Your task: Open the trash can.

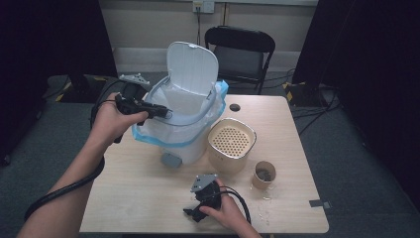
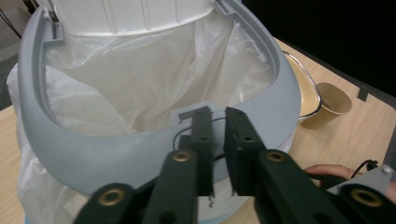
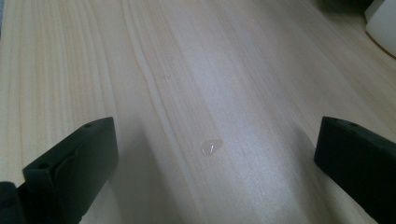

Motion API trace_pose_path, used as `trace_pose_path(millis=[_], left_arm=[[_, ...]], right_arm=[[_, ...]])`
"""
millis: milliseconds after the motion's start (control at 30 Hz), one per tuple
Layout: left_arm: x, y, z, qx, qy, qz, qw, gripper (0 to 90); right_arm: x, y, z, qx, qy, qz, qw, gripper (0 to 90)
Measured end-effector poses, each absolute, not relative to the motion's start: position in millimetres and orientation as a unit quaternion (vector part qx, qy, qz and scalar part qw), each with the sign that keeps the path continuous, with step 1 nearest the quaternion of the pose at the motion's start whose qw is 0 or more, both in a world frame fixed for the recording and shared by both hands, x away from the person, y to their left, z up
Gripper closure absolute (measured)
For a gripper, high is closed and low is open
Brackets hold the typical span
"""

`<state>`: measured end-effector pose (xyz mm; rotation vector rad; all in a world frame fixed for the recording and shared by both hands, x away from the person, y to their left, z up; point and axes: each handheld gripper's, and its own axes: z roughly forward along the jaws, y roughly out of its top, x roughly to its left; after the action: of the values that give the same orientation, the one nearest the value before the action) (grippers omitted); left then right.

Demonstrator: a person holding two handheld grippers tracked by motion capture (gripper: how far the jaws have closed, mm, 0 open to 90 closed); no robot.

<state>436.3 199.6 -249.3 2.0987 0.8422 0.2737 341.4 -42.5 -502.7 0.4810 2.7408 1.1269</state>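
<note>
A white pedal bin (image 1: 185,141) stands at the table's middle with its lid (image 1: 192,67) tipped up. A grey ring (image 1: 200,115) (image 2: 70,154) holds a thin white liner bag (image 2: 140,84) in its mouth. My left gripper (image 1: 166,113) (image 2: 218,112) hovers over the near rim of that ring. Its jaws stand a narrow gap apart, and I see nothing pressed between the pads. My right gripper (image 1: 194,212) (image 3: 215,135) lies low on the wooden table (image 3: 140,70) near the front edge, jaws wide apart and empty. A small water drop (image 3: 211,147) lies on the wood between them.
A beige container with a perforated top (image 1: 231,141) stands right of the bin, and a paper cup (image 1: 263,173) beside it. Small drops (image 1: 262,203) lie near the cup. A black disc (image 1: 235,107) sits at the back. A black chair (image 1: 240,52) stands behind the table.
</note>
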Motion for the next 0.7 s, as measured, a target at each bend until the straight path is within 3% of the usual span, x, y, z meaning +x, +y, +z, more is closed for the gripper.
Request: trace_pose_path(millis=[700], left_arm=[[405,219,-259,0.842,0.315,0.08,0.43,33.4]], right_arm=[[341,-42,-503,0.162,0.91,0.375,0.069,0.0]])
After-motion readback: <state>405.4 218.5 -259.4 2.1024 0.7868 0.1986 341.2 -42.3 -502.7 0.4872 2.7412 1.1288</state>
